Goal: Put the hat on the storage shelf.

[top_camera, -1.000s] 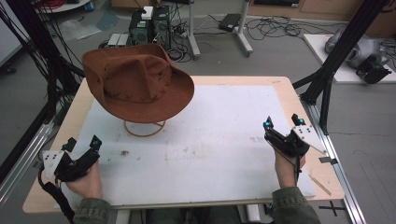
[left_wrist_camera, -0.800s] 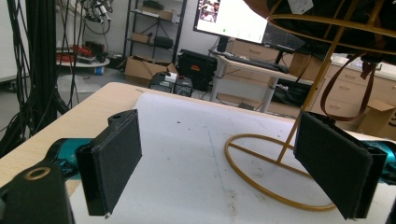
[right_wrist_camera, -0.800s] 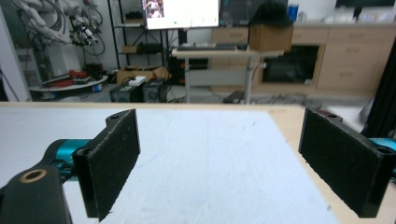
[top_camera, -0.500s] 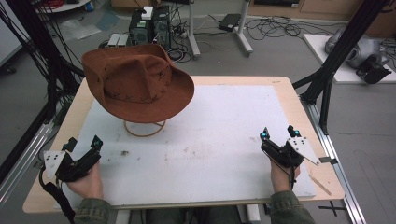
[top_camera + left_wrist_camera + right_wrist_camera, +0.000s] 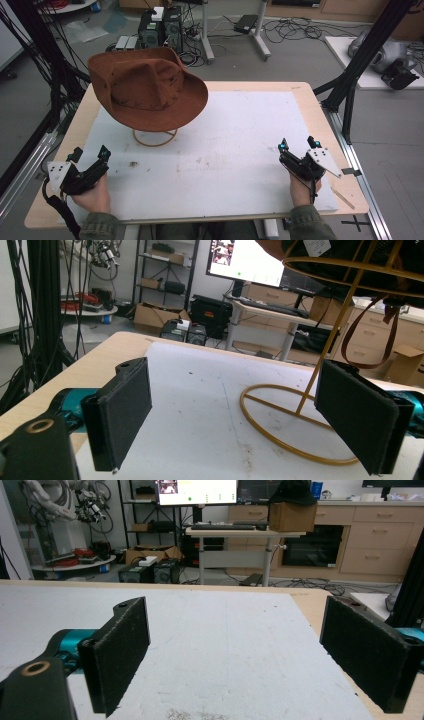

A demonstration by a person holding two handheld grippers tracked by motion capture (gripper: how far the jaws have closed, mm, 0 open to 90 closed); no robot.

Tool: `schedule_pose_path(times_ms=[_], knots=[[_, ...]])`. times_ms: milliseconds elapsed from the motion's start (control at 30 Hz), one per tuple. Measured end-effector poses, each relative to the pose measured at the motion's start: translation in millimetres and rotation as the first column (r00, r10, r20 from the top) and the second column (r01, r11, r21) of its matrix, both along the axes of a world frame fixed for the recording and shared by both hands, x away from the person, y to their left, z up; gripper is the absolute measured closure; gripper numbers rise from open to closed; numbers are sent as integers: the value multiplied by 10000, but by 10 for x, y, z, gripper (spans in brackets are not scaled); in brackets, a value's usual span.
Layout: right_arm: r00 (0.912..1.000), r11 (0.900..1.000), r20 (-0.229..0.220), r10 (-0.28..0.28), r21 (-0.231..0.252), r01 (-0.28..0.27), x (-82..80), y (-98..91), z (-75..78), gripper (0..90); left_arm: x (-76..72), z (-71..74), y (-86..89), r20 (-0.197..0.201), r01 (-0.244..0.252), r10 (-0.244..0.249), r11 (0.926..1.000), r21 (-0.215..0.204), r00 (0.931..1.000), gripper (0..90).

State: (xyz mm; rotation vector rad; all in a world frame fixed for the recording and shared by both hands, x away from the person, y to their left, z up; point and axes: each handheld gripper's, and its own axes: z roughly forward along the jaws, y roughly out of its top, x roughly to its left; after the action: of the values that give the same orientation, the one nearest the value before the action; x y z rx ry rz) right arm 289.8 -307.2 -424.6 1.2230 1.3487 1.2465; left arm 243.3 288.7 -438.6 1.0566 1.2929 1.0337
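**Q:** What is on the table (image 5: 320,120)?

**A:** A brown wide-brimmed hat (image 5: 147,90) sits on a gold wire stand (image 5: 155,137) at the far left of the table. The stand's ring base rests on a white mat (image 5: 225,145) that covers most of the wooden top. The hat tilts, with its brim lower toward the right.

**Q:** Where are the person's hands?

**A:** Both come in from the near edge. The left hand (image 5: 95,195) holds the left tongs (image 5: 90,153) at the near left corner, on the near side of the hat and apart from it. The right hand (image 5: 302,187) holds the right tongs (image 5: 298,144) near the right edge of the mat, well apart from the hat.

**Q:** Are the tongs holding anything?

**A:** No. In the left gripper view, the left tongs (image 5: 235,425) stand wide open, and the stand's ring base (image 5: 295,425) lies on the mat beyond them. In the right gripper view, the right tongs (image 5: 235,655) are also spread wide, with bare mat between the black pads (image 5: 120,650).
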Motion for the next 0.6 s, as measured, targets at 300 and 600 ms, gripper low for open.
schedule_pose_path(times_ms=[300,600], knots=[[9999,10000,-90,52,-16,-52,-1,0,-14,119,0,2,0,-3,3,-3,10000,10,10000,154],[9997,10000,-214,76,-28,-76,-4,12,-22,119,-2,4,2,8,1,-1,10000,10,10000,153]])
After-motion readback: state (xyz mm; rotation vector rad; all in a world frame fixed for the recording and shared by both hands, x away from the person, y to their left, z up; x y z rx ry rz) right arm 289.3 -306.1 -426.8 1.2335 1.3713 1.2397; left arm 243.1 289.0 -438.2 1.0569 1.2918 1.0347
